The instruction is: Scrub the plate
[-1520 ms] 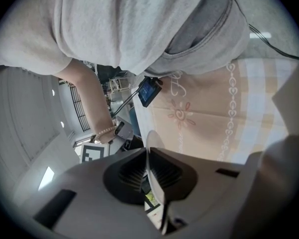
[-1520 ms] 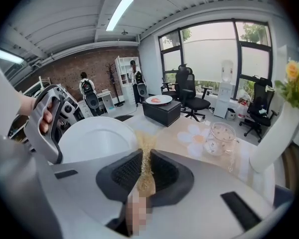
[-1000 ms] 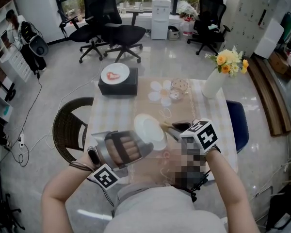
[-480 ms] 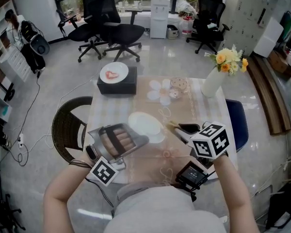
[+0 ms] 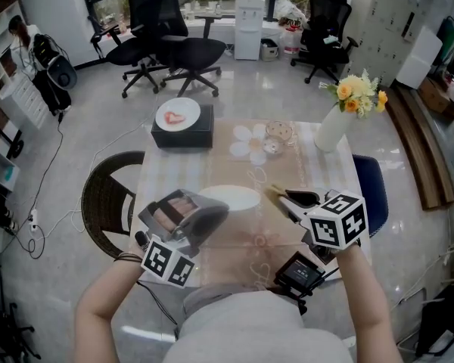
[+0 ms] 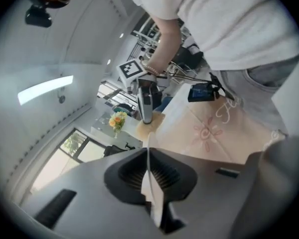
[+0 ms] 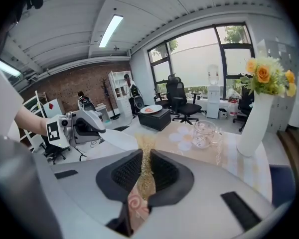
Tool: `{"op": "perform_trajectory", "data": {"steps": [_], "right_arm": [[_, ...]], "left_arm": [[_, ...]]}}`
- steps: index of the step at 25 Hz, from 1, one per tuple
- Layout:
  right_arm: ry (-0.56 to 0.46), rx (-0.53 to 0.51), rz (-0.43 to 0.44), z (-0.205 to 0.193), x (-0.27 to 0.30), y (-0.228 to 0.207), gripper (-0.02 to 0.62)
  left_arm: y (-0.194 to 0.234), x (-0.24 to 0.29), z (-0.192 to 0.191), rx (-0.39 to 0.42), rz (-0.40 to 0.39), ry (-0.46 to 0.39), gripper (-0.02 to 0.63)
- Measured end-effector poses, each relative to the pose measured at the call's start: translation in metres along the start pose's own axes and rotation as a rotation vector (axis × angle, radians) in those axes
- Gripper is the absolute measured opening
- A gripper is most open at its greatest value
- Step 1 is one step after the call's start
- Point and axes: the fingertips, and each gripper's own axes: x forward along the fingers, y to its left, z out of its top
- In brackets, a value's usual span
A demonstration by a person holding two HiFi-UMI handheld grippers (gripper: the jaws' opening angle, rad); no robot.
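My left gripper (image 5: 203, 209) is shut on the rim of a white plate (image 5: 233, 197), which it holds above the table, nearly level. In the left gripper view the plate (image 6: 149, 163) shows edge-on between the jaws. My right gripper (image 5: 289, 198) is shut on a straw-coloured scrub pad (image 5: 275, 191), just right of the plate and apart from it. In the right gripper view the pad (image 7: 145, 169) runs up between the jaws, with the plate (image 7: 118, 139) and left gripper (image 7: 85, 126) off to the left.
The table (image 5: 318, 165) carries a black box (image 5: 183, 134) topped with a small plate, a glass jug (image 5: 278, 133), flower coasters (image 5: 250, 144) and a white vase of flowers (image 5: 334, 127). A wicker chair (image 5: 104, 195) stands left, a blue chair (image 5: 369, 189) right.
The left gripper has rolled and tipped the plate from facing up to nearly level. The right gripper has drawn the pad rightward, off the plate.
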Motion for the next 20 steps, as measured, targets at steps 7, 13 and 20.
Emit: {"op": "perform_trajectory", "data": {"steps": [7, 13, 20], "right_arm": [[-0.015, 0.015, -0.003, 0.002, -0.001, -0.001, 0.052], [-0.063, 0.028, -0.021, 0.007, 0.001, 0.000, 0.052], [-0.160, 0.051, -0.066, 0.023, -0.007, -0.003, 0.051]], "left_arm": [[0.004, 0.001, -0.012, -0.343, 0.013, 0.004, 0.020], [0.019, 0.003, -0.016, -0.631, 0.043, -0.034, 0.020], [0.034, 0.012, -0.028, -0.877, 0.088, -0.065, 0.020]]}}
